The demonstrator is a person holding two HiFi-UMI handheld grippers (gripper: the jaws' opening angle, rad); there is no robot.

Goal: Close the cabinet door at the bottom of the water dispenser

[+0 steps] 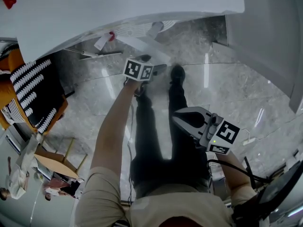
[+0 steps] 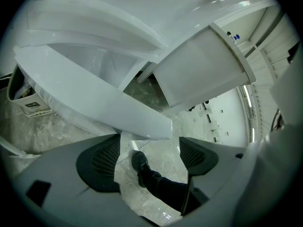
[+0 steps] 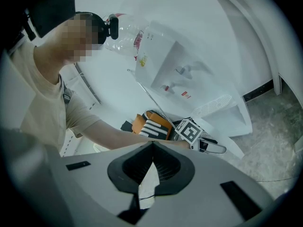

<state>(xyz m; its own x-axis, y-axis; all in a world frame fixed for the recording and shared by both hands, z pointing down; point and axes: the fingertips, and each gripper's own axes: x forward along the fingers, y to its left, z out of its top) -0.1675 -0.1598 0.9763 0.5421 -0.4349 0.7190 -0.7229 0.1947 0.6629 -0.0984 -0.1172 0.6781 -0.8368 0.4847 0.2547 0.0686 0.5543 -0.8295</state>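
Heads up, the cabinet door (image 2: 94, 96) is swung wide out from the base of the water dispenser (image 3: 165, 65), and in the left gripper view its free end sits just above the gap of your left gripper (image 2: 149, 150); those jaws are spread apart with nothing pinched, just floor (image 1: 227, 89) and your shoe (image 2: 138, 162) showing through; whether a pad is touching the door's end I can't tell. Biggest risk, I'd guess, is that corner sliding into the gap and snagging when you push, or skating off the jaw so the door flops back out; shove too hard and it might bounce off the frame, or rock the dispenser with that bottle (image 3: 124, 32) on top. Your right gripper (image 3: 152, 150) is pinched closed on nothing and hangs by your right leg, well apart from the door, so it's no trouble, though the cables (image 1: 232, 167) trailing near your hip could catch if you twist. Room-wise: the floor between your feet and the dispenser looks bare, so the swing path looks free, but your front shoe is near the door's arc, so mind it; on your left there's an orange and black striped thing (image 1: 33, 91) near the dispenser, on your right a white unit (image 1: 270, 37) with bare floor before it; behind you there's room to step back.
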